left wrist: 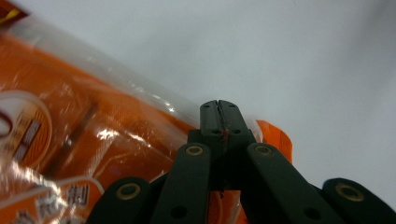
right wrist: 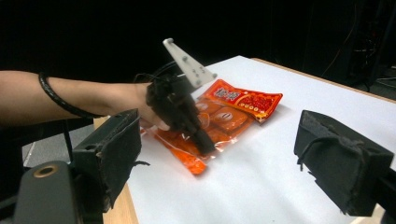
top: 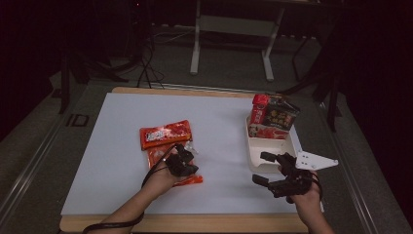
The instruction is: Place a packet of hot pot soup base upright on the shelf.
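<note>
I am reaching my left forearm in from the lower left and holding my left gripper (top: 182, 161) tipped forward and down, its two black jaws pressed flat together with no gap between them. I am holding my right gripper (top: 265, 168) low at the lower right, its jaws standing wide apart and pointing leftward toward my other hand. A dark cable is looping around my left wrist.

Two orange snack packets (top: 165, 134) are counted on the white table (top: 112, 161), one partly over the other. One white tray (top: 258, 146) is seen, with what look like three packs (top: 272, 117) stood inside it. Two grippers are counted.
</note>
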Available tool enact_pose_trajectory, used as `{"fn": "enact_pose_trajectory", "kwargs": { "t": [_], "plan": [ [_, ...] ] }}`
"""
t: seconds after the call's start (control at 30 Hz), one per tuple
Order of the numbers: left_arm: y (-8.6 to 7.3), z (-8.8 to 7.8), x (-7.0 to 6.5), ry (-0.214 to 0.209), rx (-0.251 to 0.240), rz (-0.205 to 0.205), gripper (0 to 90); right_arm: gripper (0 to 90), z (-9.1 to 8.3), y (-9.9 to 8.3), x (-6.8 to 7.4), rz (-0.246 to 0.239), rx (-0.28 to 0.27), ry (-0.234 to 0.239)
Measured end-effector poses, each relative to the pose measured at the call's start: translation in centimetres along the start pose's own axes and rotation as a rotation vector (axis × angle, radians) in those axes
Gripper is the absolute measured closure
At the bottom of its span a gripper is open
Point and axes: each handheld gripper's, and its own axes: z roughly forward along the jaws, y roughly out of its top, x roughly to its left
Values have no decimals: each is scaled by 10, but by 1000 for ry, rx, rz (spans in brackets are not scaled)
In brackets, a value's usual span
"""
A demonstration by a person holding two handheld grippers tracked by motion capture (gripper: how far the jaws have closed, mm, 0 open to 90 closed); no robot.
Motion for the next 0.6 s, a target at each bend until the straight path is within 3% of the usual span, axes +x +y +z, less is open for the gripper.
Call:
{"fn": "enact_pose_trajectory", "kwargs": {
  "t": [0.27, 0.33, 0.43, 0.5, 0.53, 0.6],
  "plan": [
    [-18, -12, 0, -27, -18, -19, 900, 146, 2, 0, 0, -2, 4, -1],
    [-21, -14, -1, -43, -35, 1, 900, 146, 2, 0, 0, -1, 6, -2],
    [-26, -17, 2, -72, -78, -31, 900, 146, 3, 0, 0, -3, 6, 1],
    [-28, -20, 3, -54, -96, -30, 900, 146, 3, 0, 0, -3, 7, 1],
    [-30, -29, 9, -44, -131, -56, 900, 146, 4, 1, 1, -4, 7, 1],
    [-33, -36, 15, -6, -142, -66, 900, 186, 4, 1, 0, -4, 9, 5]
  ]
}}
